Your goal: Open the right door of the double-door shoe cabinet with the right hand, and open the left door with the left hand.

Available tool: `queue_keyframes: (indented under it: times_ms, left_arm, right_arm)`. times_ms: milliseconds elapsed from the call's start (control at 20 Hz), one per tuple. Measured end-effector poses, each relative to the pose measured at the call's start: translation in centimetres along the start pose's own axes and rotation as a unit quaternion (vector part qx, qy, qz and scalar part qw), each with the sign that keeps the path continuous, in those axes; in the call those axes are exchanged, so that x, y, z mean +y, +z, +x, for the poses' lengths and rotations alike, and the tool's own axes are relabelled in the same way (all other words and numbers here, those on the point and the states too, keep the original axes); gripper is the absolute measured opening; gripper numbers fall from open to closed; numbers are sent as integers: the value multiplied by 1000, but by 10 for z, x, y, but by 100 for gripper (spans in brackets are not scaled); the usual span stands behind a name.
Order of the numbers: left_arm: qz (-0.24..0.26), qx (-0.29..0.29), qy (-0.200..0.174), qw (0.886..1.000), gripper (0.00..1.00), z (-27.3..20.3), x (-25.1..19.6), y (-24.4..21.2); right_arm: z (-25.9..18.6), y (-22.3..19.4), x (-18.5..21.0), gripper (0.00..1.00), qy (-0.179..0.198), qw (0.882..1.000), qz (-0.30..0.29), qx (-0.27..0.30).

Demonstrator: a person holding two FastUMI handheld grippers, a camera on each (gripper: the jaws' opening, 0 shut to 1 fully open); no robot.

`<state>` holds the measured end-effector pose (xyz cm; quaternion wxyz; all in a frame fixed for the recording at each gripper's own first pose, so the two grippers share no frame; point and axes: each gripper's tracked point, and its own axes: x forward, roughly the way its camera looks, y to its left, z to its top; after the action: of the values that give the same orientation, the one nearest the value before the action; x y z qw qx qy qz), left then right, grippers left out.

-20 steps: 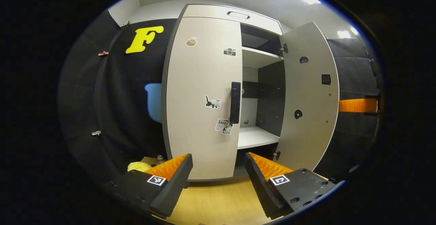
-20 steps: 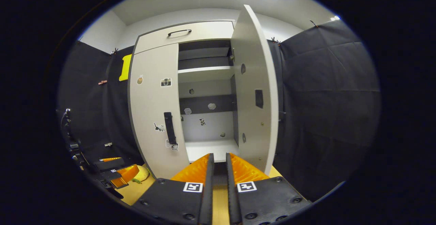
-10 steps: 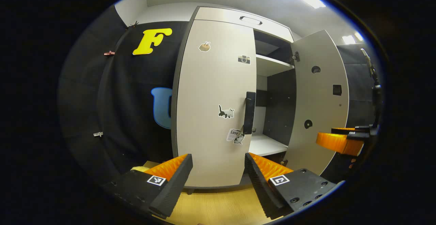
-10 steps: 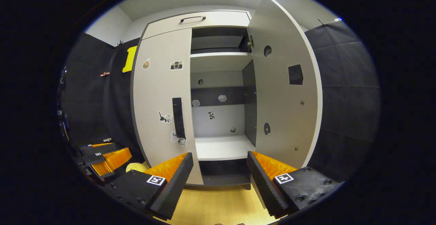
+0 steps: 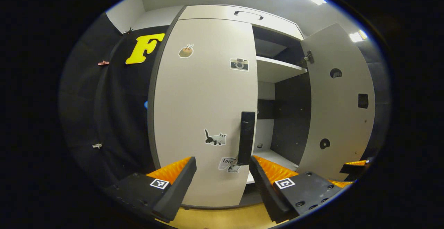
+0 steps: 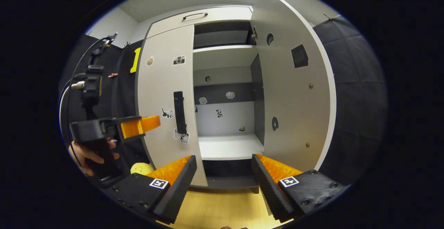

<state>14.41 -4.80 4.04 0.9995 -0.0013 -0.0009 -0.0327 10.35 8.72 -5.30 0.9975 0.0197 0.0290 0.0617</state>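
Note:
The pale shoe cabinet stands close ahead. Its left door [image 5: 204,100] is shut, carries stickers, and has a black vertical handle [image 5: 246,142] at its right edge. My left gripper [image 5: 222,173] is open and sits just below and short of that handle, without touching it. The right door [image 6: 295,93] is swung wide open, showing white shelves [image 6: 229,145]. My right gripper [image 6: 223,173] is open and empty, low before the open compartment. In the right gripper view the left gripper [image 6: 152,122], held by a hand [image 6: 86,152], is level with the handle [image 6: 179,107].
A yellow soft object [image 6: 142,168] lies on the floor left of the cabinet. The wooden floor [image 6: 222,208] runs under both grippers. A top drawer with a handle [image 5: 248,14] sits above the doors. Black cloth walls flank the cabinet.
My right gripper went from nearly shut to open and drew back from the right door, which swung wider. My left gripper rose and closed in on the left door's handle.

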Motion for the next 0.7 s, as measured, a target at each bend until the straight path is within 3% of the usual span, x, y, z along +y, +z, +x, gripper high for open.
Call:
queue_keyframes:
  times_ms: [300,500,700]
  left_arm:
    - [29,-17,-4,999,95,52,-29,17]
    - [25,-4,13,1000,91,79,-33,12]
    - [37,5,35,999,71,93,-32,10]
  right_arm:
    - [0,-23,-18,99,15,999,14,26]
    - [-6,-31,-13,98,42,998,13,35]
    - [-10,-34,-8,98,68,997,11,38]
